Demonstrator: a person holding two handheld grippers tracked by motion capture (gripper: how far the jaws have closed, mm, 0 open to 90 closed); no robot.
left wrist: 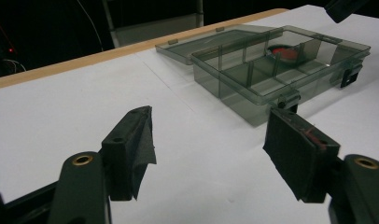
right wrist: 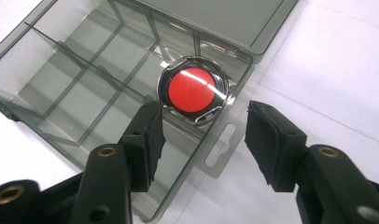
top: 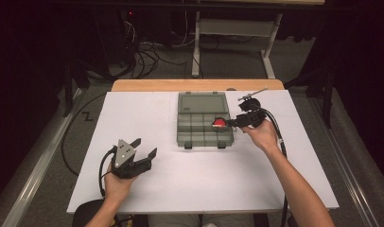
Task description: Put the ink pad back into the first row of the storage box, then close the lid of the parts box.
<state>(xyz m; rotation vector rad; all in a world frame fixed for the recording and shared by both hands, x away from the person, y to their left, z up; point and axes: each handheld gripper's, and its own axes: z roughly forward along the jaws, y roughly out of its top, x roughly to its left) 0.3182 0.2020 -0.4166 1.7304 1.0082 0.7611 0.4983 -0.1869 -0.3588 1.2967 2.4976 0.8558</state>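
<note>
Smoky grey see-through box (right wrist: 85, 84), red disc (right wrist: 192, 89) with chrome rim, white surface (top: 147, 118), black grippers.

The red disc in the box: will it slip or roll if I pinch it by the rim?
Likely slippery: the red disc has a glossy chrome rim with bright glare. Being round, it may roll if stood on edge, though it lies flat now. The box walls sit close around it, so wide jaws may get little room.

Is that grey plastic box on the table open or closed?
Open. The box has its lid folded flat back on the table, baring the compartments; a red round thing lies in one of them.
</note>
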